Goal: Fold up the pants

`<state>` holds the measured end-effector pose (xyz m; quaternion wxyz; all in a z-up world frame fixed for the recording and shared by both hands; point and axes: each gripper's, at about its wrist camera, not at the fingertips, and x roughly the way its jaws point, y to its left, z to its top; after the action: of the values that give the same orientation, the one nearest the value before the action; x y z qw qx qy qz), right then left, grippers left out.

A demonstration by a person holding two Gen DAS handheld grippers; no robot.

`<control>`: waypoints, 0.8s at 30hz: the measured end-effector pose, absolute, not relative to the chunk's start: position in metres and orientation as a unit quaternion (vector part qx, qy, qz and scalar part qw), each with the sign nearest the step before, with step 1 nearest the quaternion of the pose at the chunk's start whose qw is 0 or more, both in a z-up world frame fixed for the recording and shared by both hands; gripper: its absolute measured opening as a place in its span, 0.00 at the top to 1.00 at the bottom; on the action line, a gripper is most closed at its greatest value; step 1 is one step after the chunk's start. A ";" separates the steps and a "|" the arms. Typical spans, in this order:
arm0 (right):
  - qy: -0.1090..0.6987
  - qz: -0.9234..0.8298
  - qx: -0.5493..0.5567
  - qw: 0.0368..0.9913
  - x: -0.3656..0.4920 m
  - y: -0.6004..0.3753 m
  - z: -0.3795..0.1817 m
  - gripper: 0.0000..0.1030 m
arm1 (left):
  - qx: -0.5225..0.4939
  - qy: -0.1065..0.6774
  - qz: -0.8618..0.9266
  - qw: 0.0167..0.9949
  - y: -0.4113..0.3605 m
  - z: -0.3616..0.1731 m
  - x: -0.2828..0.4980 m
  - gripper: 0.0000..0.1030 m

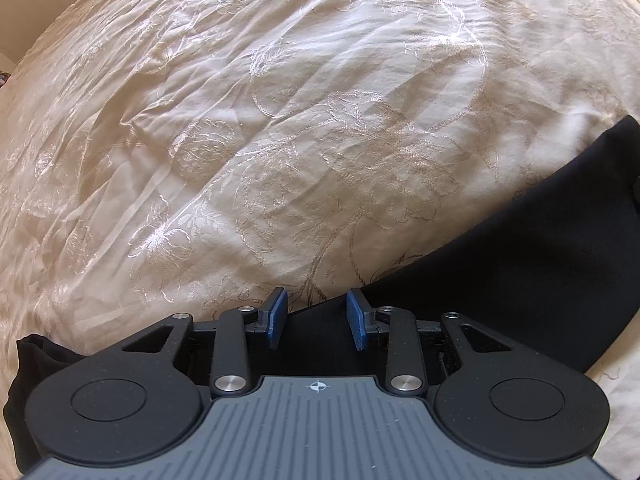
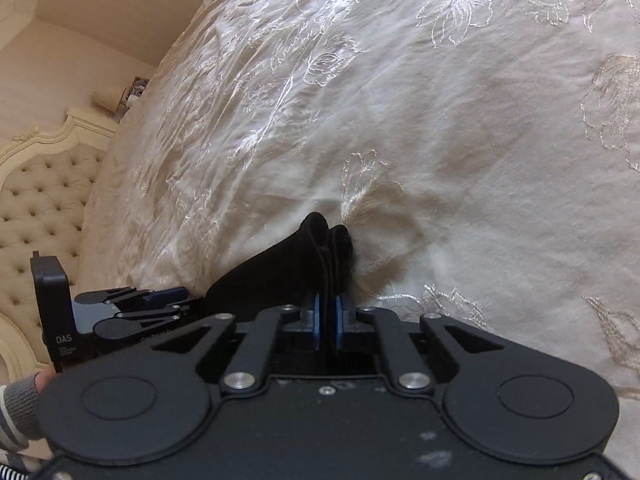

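Black fabric pants: laid on a cream bedspread embroidered with flowers, one bunched edge clamped between the blue pads of the right gripper, jaws drawn together on it. Left gripper: jaws apart, pants lying beneath and between them, pads not pressing the cloth.

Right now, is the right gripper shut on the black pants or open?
Shut on them: the right gripper has its blue pads pressed together on a bunched fold of the black fabric pants.
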<state>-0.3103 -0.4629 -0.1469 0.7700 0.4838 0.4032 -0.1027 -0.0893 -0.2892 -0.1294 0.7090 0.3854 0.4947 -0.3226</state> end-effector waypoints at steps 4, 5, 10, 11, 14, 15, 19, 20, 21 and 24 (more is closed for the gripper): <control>0.387 -0.127 0.481 0.777 -0.316 -0.453 -0.122 0.92 | 0.338 0.507 -0.335 0.718 -0.277 -0.108 -0.094 0.69; 0.385 -0.133 0.480 0.777 -0.317 -0.450 -0.116 0.92 | 0.336 0.508 -0.340 0.716 -0.274 -0.107 -0.097 0.69; 0.395 -0.165 0.459 0.778 -0.312 -0.433 -0.088 0.92 | 0.374 0.507 -0.361 0.688 -0.269 -0.131 -0.117 0.69; 0.397 -0.169 0.455 0.778 -0.310 -0.429 -0.084 0.92 | 0.387 0.497 -0.365 0.686 -0.269 -0.137 -0.122 0.69; 0.411 -0.190 0.425 0.784 -0.297 -0.412 -0.071 0.92 | 0.427 0.460 -0.385 0.676 -0.271 -0.137 -0.132 0.70; 0.412 -0.197 0.417 0.786 -0.294 -0.407 -0.066 0.92 | 0.420 0.461 -0.393 0.676 -0.269 -0.132 -0.129 0.69; 0.408 -0.223 0.404 0.788 -0.282 -0.384 -0.040 0.92 | 0.364 0.491 -0.384 0.692 -0.240 -0.108 -0.100 0.69; 0.405 -0.227 0.400 0.790 -0.279 -0.377 -0.034 0.92 | 0.358 0.494 -0.374 0.699 -0.231 -0.102 -0.092 0.69; 0.401 -0.230 0.395 0.793 -0.272 -0.366 -0.025 0.92 | 0.350 0.496 -0.366 0.705 -0.221 -0.096 -0.084 0.69; 0.392 -0.233 0.386 0.802 -0.254 -0.337 -0.004 0.92 | 0.327 0.504 -0.348 0.720 -0.187 -0.079 -0.059 0.69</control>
<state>-0.2541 -0.3369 -0.0037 0.8024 0.3855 0.3917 -0.2327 -0.0593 -0.1870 -0.0787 0.7200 0.3271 0.5035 -0.3480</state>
